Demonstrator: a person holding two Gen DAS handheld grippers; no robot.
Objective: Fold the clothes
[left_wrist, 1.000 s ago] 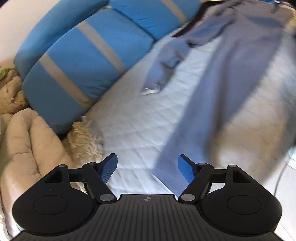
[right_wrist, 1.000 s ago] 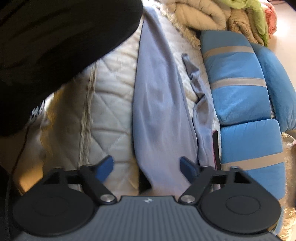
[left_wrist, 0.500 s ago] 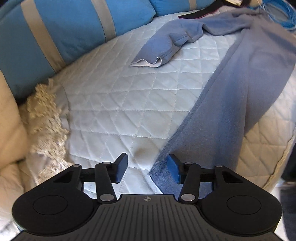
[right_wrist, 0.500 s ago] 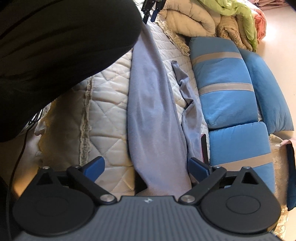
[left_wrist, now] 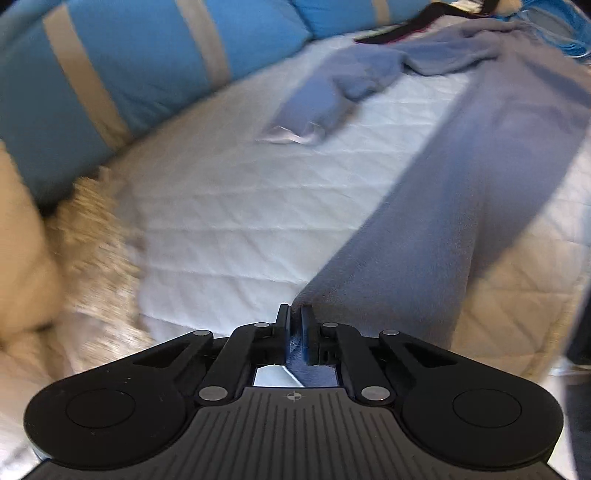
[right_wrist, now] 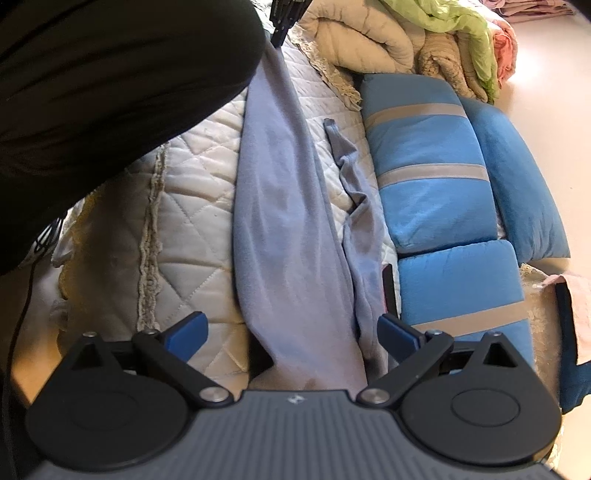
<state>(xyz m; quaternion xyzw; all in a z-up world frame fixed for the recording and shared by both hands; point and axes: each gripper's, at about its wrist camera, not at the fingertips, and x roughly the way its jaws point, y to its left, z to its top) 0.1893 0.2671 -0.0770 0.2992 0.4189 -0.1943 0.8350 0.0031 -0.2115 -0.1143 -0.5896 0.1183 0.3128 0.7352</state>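
A long grey-blue garment (left_wrist: 461, 206) lies stretched along the white quilted bed cover (left_wrist: 229, 221), with one sleeve (left_wrist: 332, 99) bunched beside it. My left gripper (left_wrist: 294, 312) has its jaws closing tight, and its pads pinch the garment's near corner. In the right wrist view the same garment (right_wrist: 280, 206) runs away from me, and the left gripper (right_wrist: 282, 18) grips its far end at the top. Over the garment's near end my right gripper (right_wrist: 291, 325) is wide open, with cloth lying under the gap and untouched by the pads.
Blue cushions with beige stripes (right_wrist: 424, 166) line one side of the bed. Folded beige blankets (right_wrist: 369, 37) and a green cloth (right_wrist: 461, 22) are piled beyond them. A person's dark sleeve (right_wrist: 110, 92) fills the upper left. A blue cable (left_wrist: 554, 33) lies at the far end.
My left gripper moved down to the garment's corner and shut on it. My right gripper's jaws spread wider while it stayed over the other end.
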